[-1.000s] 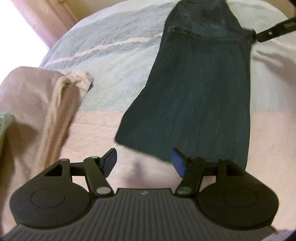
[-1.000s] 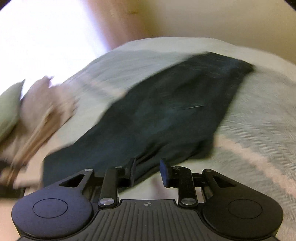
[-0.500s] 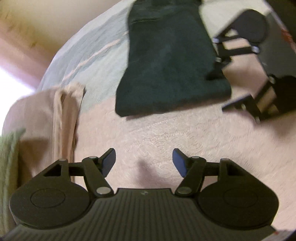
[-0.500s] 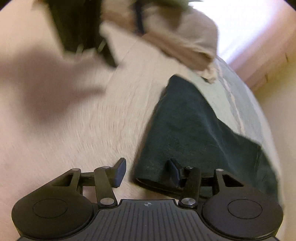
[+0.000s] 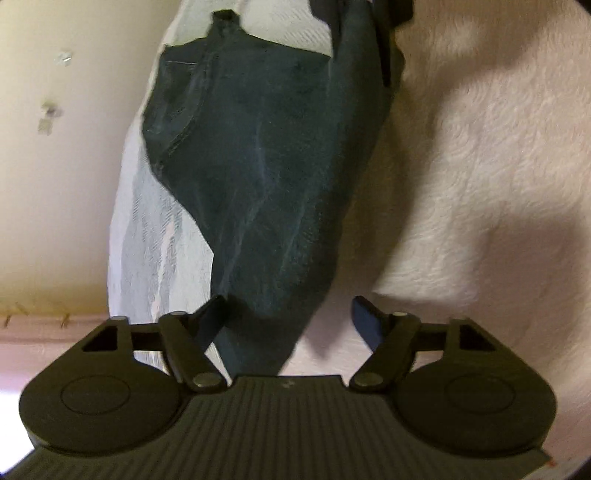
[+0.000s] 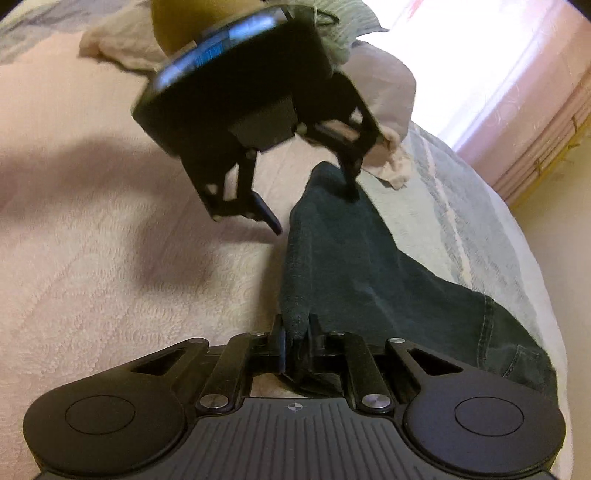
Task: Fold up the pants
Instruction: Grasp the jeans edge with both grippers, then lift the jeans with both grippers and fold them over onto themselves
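Dark denim pants (image 5: 266,166) lie folded lengthwise on the bed. In the left wrist view my left gripper (image 5: 288,317) is open, and a corner of the pants lies between its spread fingers (image 5: 365,321). My right gripper (image 6: 295,339) is shut on the long edge of the pants (image 6: 351,266) near their other end. The right wrist view shows the left gripper (image 6: 312,203) tilted down over the far corner. One of its fingers rests on the denim and the other hangs over the bedspread. At the top of the left wrist view the right gripper (image 5: 388,37) is a dark shape at the pants' far end.
A pink textured bedspread (image 5: 480,184) covers most of the bed, with a pale blue striped band (image 5: 147,240) along the wall side. A beige garment pile (image 6: 380,85) and a green cloth (image 6: 343,33) lie beyond the pants. A bright curtain (image 6: 517,92) and a cream wall (image 5: 55,147) border the bed.
My right gripper has shut on the pants' edge. My left gripper, still open, has moved in from the bare bedspread and now straddles a corner of the pants.
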A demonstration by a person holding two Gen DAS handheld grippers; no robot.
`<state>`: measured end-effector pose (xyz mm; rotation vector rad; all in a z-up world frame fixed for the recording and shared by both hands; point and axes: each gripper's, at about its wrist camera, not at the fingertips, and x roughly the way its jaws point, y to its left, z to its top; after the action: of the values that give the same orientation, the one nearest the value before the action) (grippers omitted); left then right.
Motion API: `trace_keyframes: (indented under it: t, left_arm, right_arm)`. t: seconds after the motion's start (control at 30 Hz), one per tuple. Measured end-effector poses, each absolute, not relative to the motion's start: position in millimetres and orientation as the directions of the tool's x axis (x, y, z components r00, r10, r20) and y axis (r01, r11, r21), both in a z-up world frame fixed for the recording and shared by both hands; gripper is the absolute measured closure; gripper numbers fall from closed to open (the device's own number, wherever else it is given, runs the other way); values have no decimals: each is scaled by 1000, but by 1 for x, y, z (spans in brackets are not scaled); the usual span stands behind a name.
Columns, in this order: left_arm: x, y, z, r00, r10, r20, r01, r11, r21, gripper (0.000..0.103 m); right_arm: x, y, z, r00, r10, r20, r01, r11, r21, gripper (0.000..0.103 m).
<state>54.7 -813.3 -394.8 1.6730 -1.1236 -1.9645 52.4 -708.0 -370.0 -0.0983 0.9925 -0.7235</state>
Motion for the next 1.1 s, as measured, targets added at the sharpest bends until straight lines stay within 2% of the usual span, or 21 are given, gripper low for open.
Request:
trace_keyframes:
  t: [0.03,0.07,0.1,0.23,0.47,0.6,0.7,0.9,1.1]
  left_arm:
    - [53,-817,-394,-252,-680,-688,-255,-639,725,58]
    - [52,-820,-392,-242,-677,-695,-268,-642,718,75]
    - [50,-822,-389,-235,-671,-703,-277,-647,711,82]
    - [44,-827,-364,-211,-642,-737,-242,-696,676,95]
    - [14,-789,-290,-211,-613,-761,-116,-758,642,99]
    - [-9,-735,-241,-221,-606,-764,-35,-778,627,100]
    - [-27,-678,-224,-218,-585,-781,-13,-799,602,100]
    - [-49,-537,-224,-213,-514,-831,0,-851,526,100]
    - [-72,-418,-233,-178,-445,-878,103,-895,434,100]
  right_arm:
    - [51,-711,-364,344,-584,-736,519,771,-369,96]
    - [48,-711,-356,353,-572,-741,528,775,-347,96]
    - [45,-717,-351,362,-558,-747,538,780,-321,96]
    - [33,-724,-324,404,-497,-768,558,799,-223,97]
    - [1,-688,-259,427,-449,-785,472,851,-230,97]
    - [-23,-637,-219,425,-428,-798,406,878,-254,97]
    - [-38,-581,-201,419,-403,-814,358,897,-260,97]
    - [-66,-466,-198,400,-314,-861,299,933,-201,97]
    - [-85,-367,-209,415,-160,-895,203,976,-80,97]
